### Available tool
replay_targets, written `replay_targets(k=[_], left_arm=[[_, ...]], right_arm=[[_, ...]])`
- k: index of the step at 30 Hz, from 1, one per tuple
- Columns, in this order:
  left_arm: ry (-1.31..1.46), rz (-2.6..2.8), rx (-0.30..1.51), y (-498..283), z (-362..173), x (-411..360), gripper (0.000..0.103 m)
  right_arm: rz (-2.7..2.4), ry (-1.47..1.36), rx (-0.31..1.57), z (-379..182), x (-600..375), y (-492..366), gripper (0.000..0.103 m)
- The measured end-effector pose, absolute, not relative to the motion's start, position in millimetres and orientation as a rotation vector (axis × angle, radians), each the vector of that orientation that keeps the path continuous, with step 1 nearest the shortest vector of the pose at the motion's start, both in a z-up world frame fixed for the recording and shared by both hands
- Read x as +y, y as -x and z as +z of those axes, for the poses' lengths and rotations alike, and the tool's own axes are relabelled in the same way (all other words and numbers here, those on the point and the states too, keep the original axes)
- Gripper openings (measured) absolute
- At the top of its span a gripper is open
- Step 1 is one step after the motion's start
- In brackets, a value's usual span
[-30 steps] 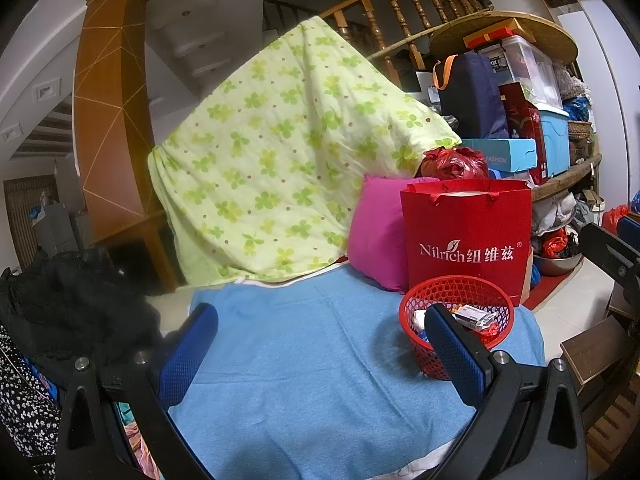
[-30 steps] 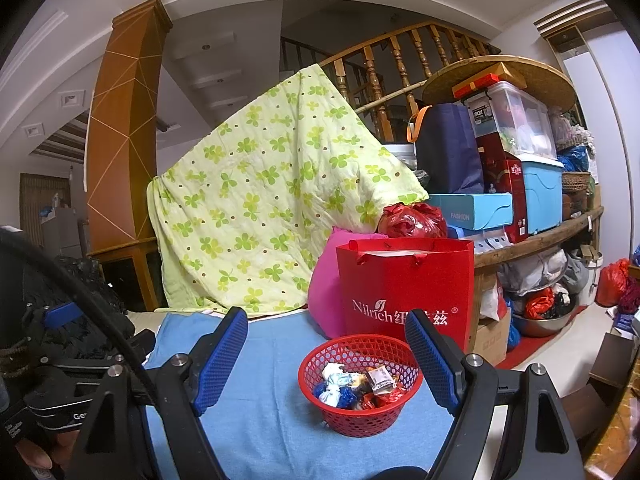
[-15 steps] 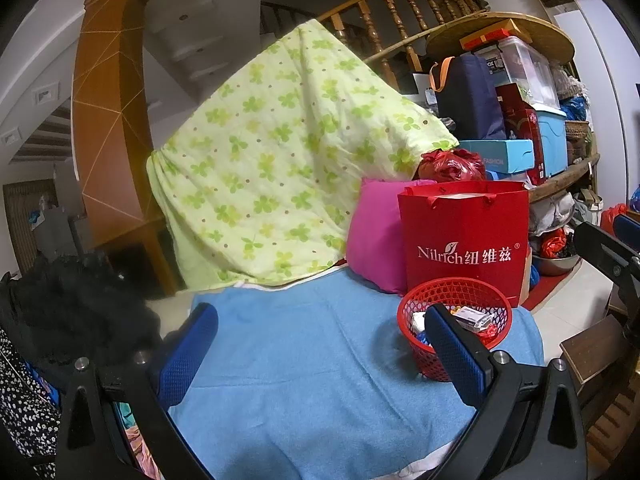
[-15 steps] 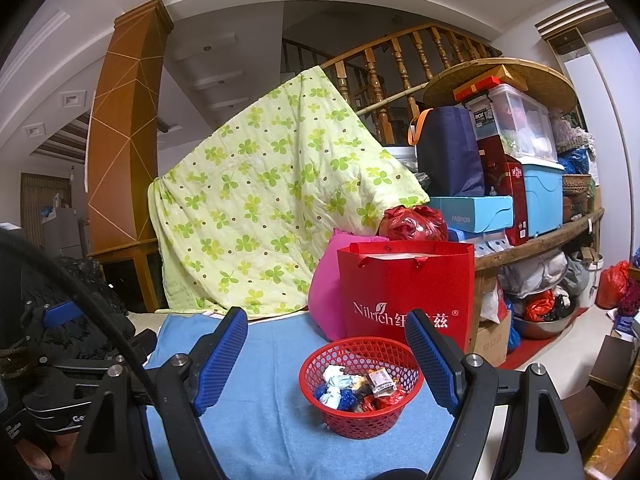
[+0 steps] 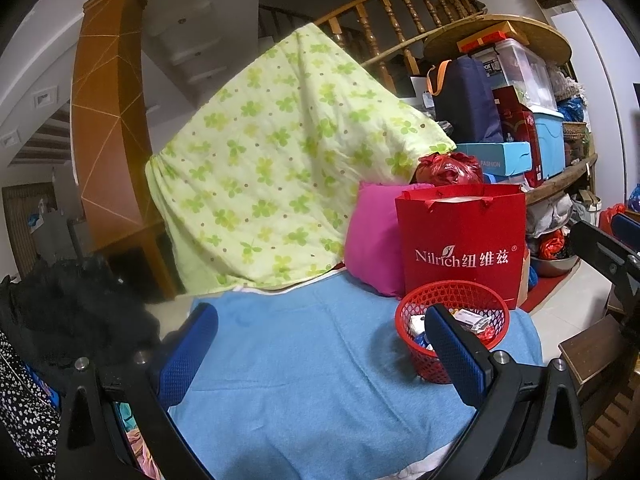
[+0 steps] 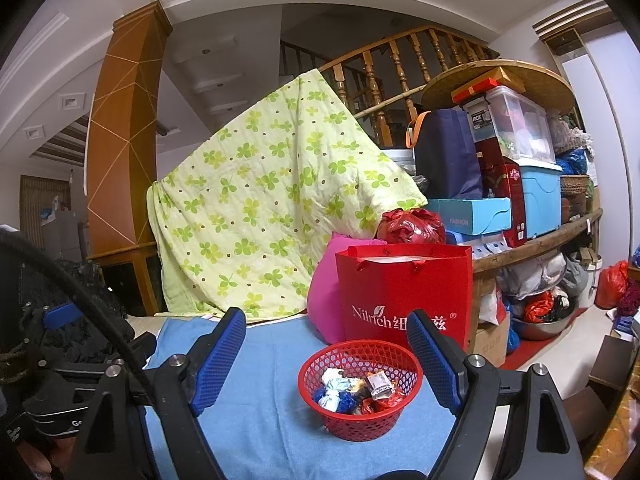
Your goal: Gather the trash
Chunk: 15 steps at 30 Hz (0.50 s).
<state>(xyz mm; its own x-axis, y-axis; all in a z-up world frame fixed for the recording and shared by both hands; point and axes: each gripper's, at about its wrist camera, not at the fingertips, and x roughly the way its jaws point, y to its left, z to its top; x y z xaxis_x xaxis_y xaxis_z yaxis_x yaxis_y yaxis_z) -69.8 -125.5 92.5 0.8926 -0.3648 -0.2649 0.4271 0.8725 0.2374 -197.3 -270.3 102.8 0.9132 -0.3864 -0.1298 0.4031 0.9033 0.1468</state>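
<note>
Red mesh basket [image 6: 360,388] sits upright on the blue cloth [image 6: 272,420]; crumpled wrappers [image 6: 356,390] lie heaped inside.

A red mesh basket [image 6: 360,388] sits on a plain sky-blue towel [image 6: 256,412] at six o'clock; the crumpled trash [image 6: 356,390] inside it is blue, white and red; at twelve o'clock from it stands a red gift bag [image 6: 404,292] with white lettering; at nine o'clock of the bag, a magenta pillow [image 6: 324,304]; at eleven o'clock, a pale green quilt [image 6: 272,216] patterned with green clover leaves and brown dots.
</note>
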Motion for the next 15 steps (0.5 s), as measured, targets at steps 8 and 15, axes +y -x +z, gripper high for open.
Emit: replay_targets(k=[8,15], left_arm=[[-0.296,-0.418,0.217,69.7,92.3,-125.8,0.102],[-0.297,-0.417,0.216,70.3,91.1,-125.5,0.102]], right_arm=[[-0.417,-0.170,0.096,107.4,-273.5,196.8,0.085],[-0.417,-0.168,0.095,103.3,-273.1,197.2,0.086]])
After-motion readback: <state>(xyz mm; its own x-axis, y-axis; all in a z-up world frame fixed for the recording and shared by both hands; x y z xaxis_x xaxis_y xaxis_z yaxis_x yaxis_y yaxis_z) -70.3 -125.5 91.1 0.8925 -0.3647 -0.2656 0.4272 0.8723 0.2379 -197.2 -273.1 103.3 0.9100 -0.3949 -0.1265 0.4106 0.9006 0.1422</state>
